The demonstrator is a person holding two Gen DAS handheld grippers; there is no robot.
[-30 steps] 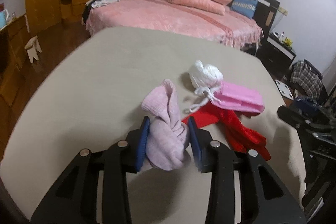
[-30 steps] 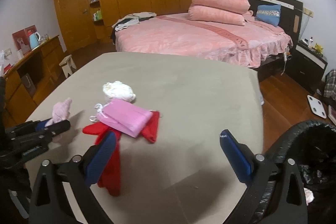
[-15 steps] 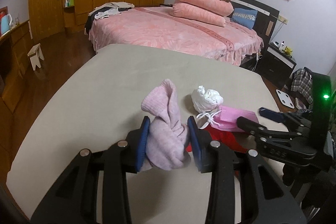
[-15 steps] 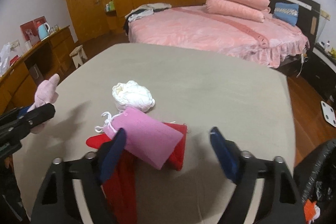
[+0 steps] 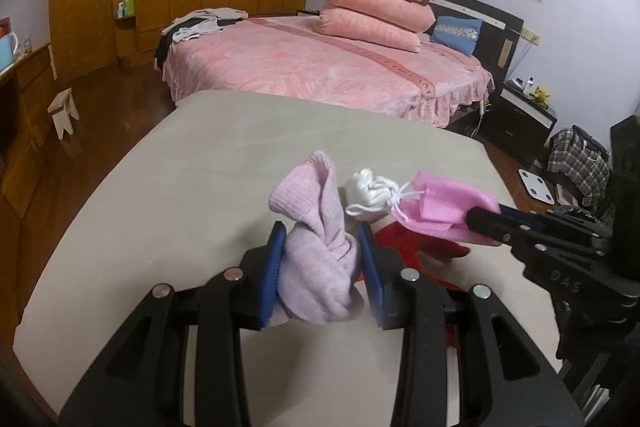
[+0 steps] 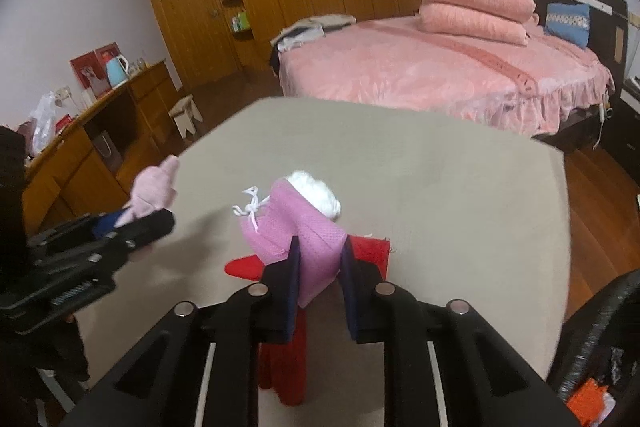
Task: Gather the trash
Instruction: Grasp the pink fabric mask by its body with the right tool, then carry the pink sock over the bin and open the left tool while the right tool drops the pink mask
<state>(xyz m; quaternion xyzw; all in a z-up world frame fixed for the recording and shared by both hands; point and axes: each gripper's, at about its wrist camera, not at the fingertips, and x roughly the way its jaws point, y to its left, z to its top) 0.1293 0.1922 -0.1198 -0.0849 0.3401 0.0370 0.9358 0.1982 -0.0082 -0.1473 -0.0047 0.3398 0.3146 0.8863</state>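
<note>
My left gripper (image 5: 322,239) is shut on a pale pink knitted sock (image 5: 316,259), held just above the beige table (image 5: 192,187). It also shows at the left of the right wrist view as the left gripper (image 6: 132,223) with the sock (image 6: 154,187). My right gripper (image 6: 320,247) is closing, and its blue pads press a pink face mask (image 6: 292,223) with white ear loops. Under the mask lies a red cloth (image 6: 284,367), and behind it a white crumpled wad (image 6: 316,193). The left wrist view shows the right gripper (image 5: 480,219) pinching the mask (image 5: 444,203) beside the wad (image 5: 366,189).
A black trash bag (image 6: 600,339) gapes at the table's right edge, with orange scraps inside. Beyond the table stands a pink bed (image 5: 320,67) with stacked pillows. A small wooden stool (image 5: 64,111) and a low cabinet (image 6: 80,155) stand at the left.
My right gripper moved in over the red cloth and went from wide open to closed on the pink mask. The left gripper kept its hold on the sock.
</note>
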